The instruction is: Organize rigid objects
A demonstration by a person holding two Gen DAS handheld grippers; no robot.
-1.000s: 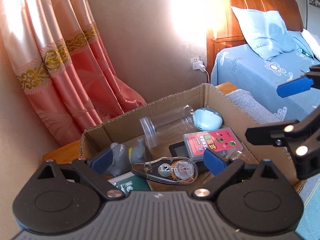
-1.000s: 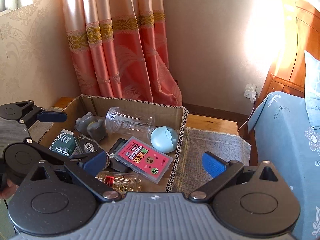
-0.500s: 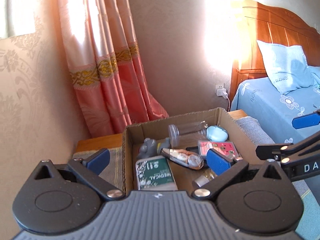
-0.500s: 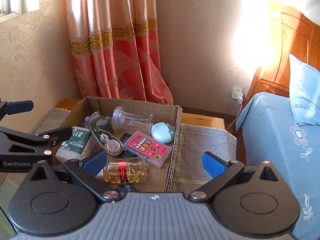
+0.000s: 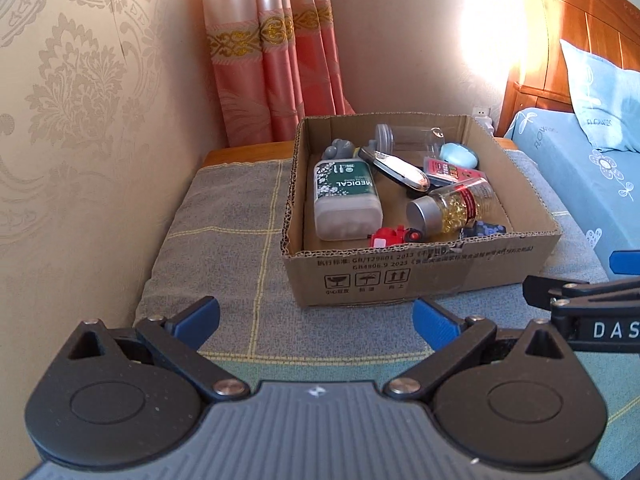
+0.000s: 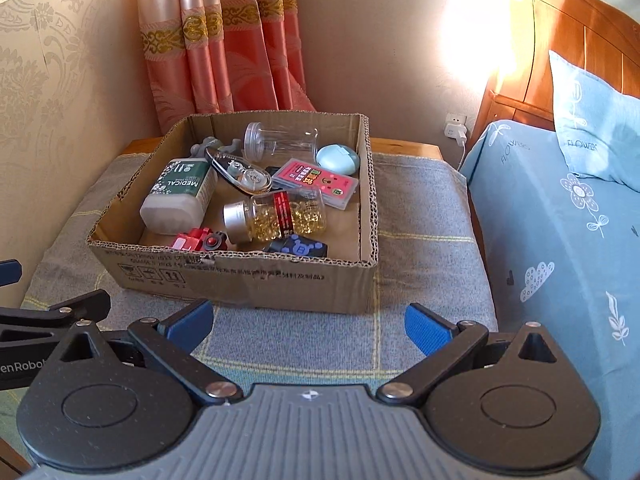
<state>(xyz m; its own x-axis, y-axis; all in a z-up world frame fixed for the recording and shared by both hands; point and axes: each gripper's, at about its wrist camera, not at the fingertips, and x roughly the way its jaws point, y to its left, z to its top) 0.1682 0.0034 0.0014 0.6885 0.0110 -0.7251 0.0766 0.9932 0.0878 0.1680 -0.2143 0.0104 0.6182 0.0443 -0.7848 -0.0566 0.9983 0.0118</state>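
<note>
A cardboard box (image 5: 420, 276) (image 6: 240, 280) sits on a grey checked cloth and holds several items: a green MEDICAL bottle (image 5: 346, 196) (image 6: 180, 196), a jar of yellow capsules (image 5: 452, 206) (image 6: 276, 216), a red toy (image 5: 394, 236) (image 6: 198, 238), a correction tape (image 5: 396, 168) (image 6: 240, 174), a pink card case (image 6: 316, 182), a clear jar (image 6: 280, 142) and a light blue case (image 6: 338, 160). My left gripper (image 5: 316, 320) hangs open and empty in front of the box. The right gripper (image 6: 308, 322) is open too, also short of the box.
A patterned wall (image 5: 80, 140) stands on the left, with a pink curtain (image 6: 224, 40) behind the box. On the right a bed in a blue sheet (image 6: 560, 240) with a pillow (image 6: 592, 120) borders the cloth. A wall socket with a charger (image 6: 456, 124) sits by the wooden headboard.
Both grippers have drawn back from above the box's contents to in front of its near wall. The whole box now shows in both views. The left view has rolled level.
</note>
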